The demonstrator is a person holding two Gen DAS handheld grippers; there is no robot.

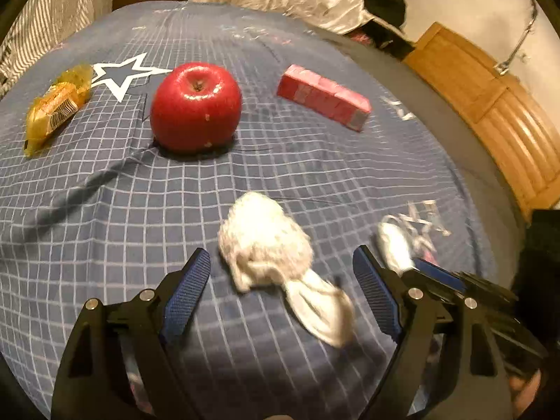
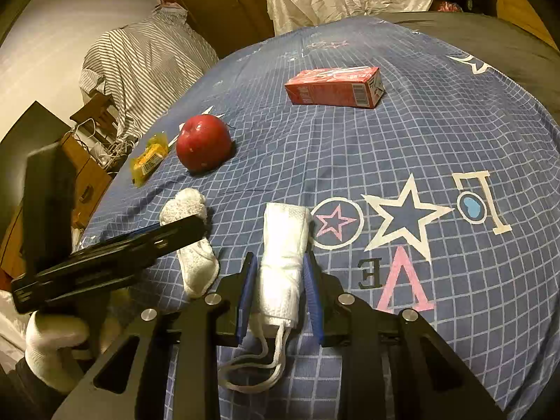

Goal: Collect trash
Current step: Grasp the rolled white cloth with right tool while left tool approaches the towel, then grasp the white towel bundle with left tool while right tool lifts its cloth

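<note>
Left gripper [image 1: 280,276]: fingers spread, crumpled tissue [image 1: 266,241] between, untouched
Right gripper [image 2: 280,290]: fingers pinching rolled face mask [image 2: 283,259]
Bed [image 2: 420,140]: apple [image 1: 196,106], red carton [image 1: 323,96], yellow wrapper [image 1: 56,108]

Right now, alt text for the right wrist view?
The right gripper is shut on a folded white face mask on a blue checked bedsheet. Beyond lie crumpled tissue, an apple, and a red carton.

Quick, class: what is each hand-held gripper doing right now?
Left hand-held gripper: open, holding nothing; a crumpled white paper wad lies between its fingers.
Right hand-held gripper: closed on a folded white face mask.
</note>
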